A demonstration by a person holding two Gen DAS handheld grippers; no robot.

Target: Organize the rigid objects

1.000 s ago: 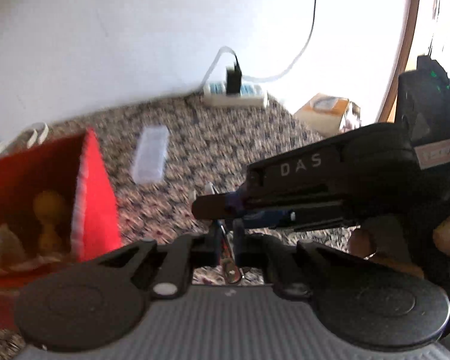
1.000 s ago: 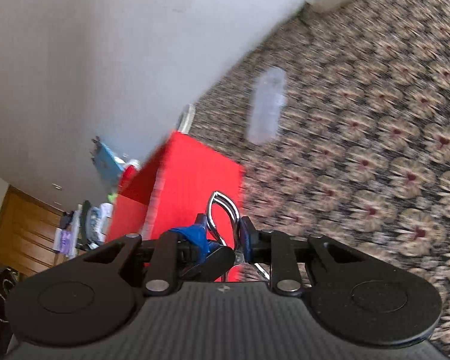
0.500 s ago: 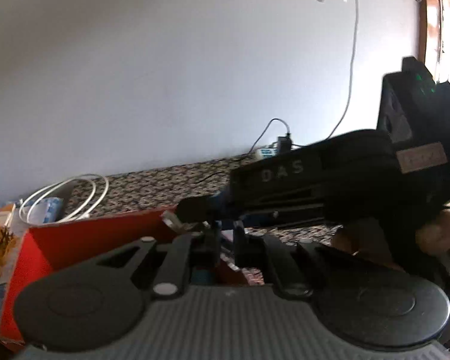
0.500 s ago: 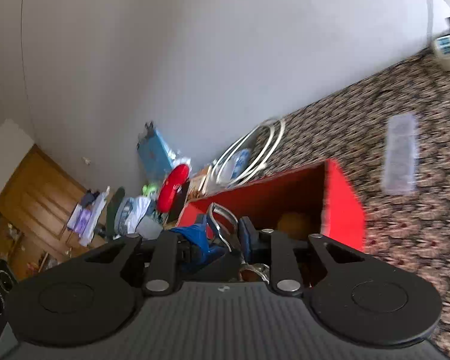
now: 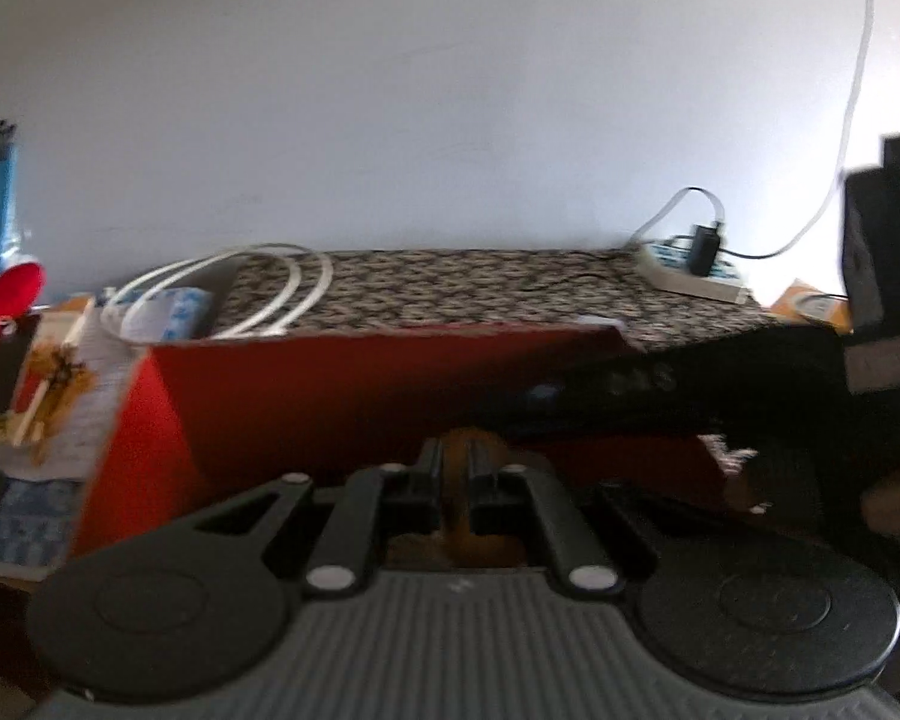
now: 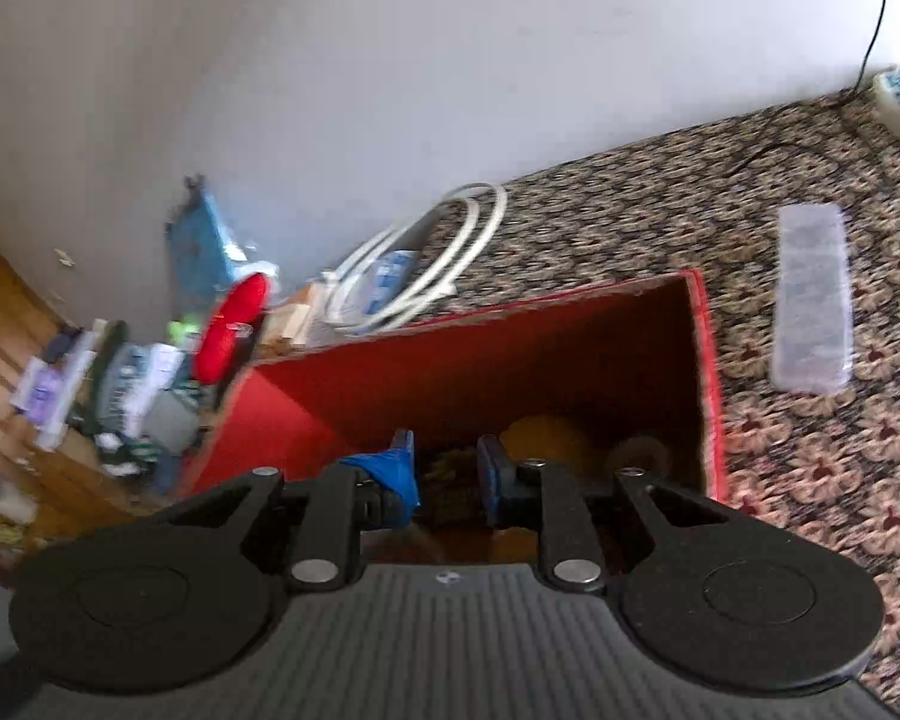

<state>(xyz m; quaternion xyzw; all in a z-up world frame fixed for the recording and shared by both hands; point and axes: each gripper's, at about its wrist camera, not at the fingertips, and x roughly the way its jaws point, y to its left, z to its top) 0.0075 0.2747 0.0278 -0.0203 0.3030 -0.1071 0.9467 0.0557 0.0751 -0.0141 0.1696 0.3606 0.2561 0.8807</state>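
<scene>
Grippers over red box, one clear case left on the carpet.
Right gripper (image 6: 445, 477) hangs above the open red box (image 6: 705, 372), fingers spread, nothing between them; left gripper (image 5: 456, 489) also over the box (image 5: 354, 384), narrow gap between its fingers, holding nothing that shows. Yellow object (image 6: 549, 441) and other small items, blurred, already lie inside. Clear plastic case (image 6: 813, 297) sits on the carpet (image 6: 660, 198), near the box but apart from it. Judged: mostly sorted, case probably next.
</scene>
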